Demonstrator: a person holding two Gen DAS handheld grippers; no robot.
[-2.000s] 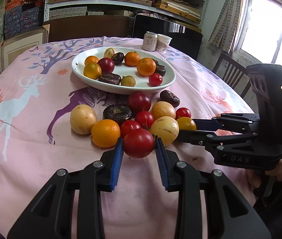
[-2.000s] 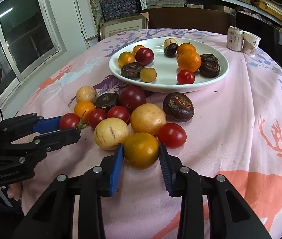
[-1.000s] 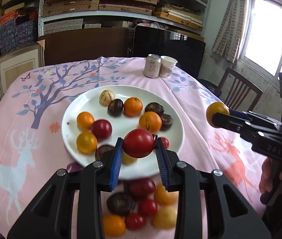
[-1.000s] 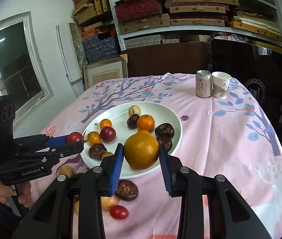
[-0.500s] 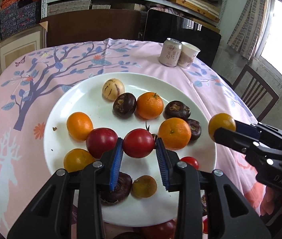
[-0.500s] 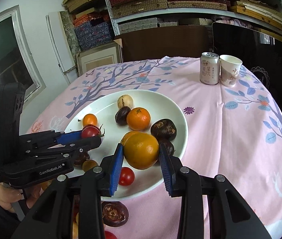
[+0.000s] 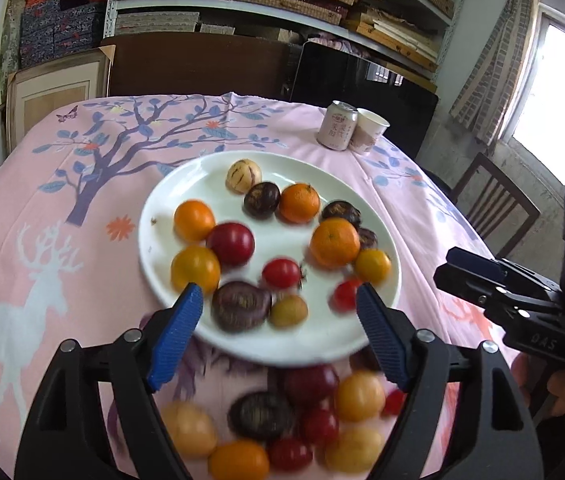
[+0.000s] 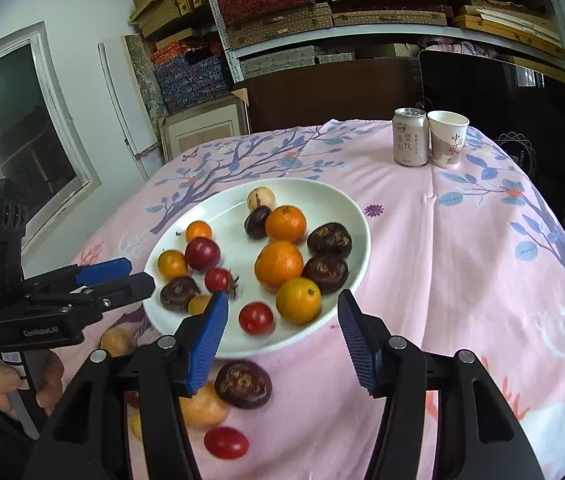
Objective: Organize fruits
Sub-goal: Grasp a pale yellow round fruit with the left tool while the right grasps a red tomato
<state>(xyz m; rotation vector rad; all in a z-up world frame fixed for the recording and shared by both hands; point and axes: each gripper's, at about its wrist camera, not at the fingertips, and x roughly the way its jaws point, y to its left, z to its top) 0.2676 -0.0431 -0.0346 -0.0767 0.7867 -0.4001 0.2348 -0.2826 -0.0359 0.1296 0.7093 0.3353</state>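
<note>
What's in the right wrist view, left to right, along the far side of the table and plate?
Small orange → pale striped fruit → drink can → paper cup.

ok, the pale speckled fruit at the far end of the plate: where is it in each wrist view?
Left wrist: the pale speckled fruit sits above centre, at the white plate's far edge.
Right wrist: it sits left of centre, at the same far edge.
Shared landmark: the drink can beside the paper cup, beyond the plate to the right.
</note>
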